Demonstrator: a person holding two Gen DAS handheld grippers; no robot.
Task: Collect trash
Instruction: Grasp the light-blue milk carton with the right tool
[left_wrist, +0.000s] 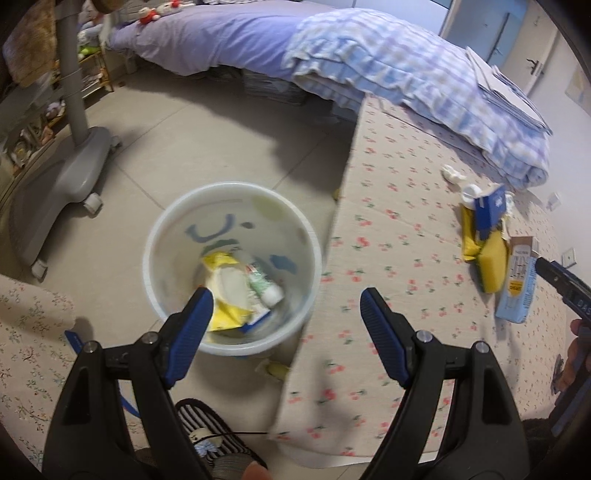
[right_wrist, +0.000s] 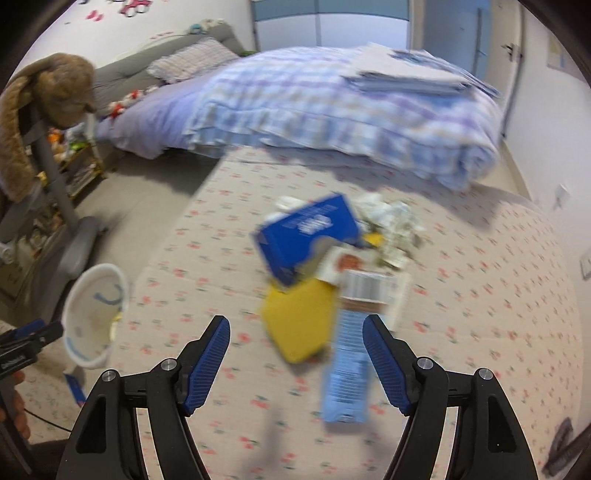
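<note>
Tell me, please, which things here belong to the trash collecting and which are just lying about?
Job:
- bin, wrappers already inside
- dark blue box
- yellow packet
- light blue carton
- crumpled paper
- both grippers, left and right, jaws open and empty

Lying about:
- checked quilt
- folded sheets
- plush toy
- slipper

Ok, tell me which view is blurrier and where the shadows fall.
Right wrist view: heavier motion smear, the blue box, yellow packet and light blue carton all streaked, the fingers crisp. Left wrist view: sharper, only the white bin and nearby floral print soft; a broad shadow lies on the floor beside the mattress. Both bend straight lines at the edges.
</note>
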